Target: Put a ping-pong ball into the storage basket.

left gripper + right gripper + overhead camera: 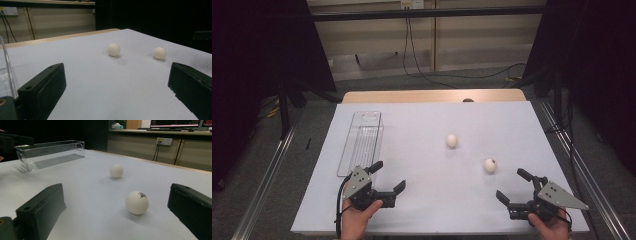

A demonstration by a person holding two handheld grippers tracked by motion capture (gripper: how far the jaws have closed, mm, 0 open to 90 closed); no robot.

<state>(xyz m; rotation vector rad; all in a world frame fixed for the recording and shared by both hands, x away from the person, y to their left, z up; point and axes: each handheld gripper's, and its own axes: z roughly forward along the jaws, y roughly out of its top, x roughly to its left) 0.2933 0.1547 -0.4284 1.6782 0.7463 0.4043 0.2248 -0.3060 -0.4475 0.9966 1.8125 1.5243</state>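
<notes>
Left gripper (388,176): held in the person's left hand (357,220) at the near left of the table, just beside the near end of the box; jaws spread wide with nothing between them, pointing forward and to the right.
Right gripper (514,185): held in the right hand (553,226) at the near right corner; jaws spread wide and empty, pointing forward and to the left toward the near ball.
Near ball (490,165): white, resting on the sheet right of centre, near the right gripper but apart from it; in the right gripper view (137,202) it sits between the two jaws' lines, a little ahead of their tips, with a small dark and red mark on top (too small to read).
Far ball (452,141): white, plain, farther back and to the left of the near ball, the two well apart; in the left gripper view (114,49) it lies ahead near the middle, with the near ball (159,53) to its right.
Box (361,142): clear plastic, long and narrow, open on top, lying lengthwise along the left part of the sheet; nothing inside it in the right gripper view (51,153).
Sheet (432,200): white, covering most of the table (412,96), whose wooden edge shows at the far side.
</notes>
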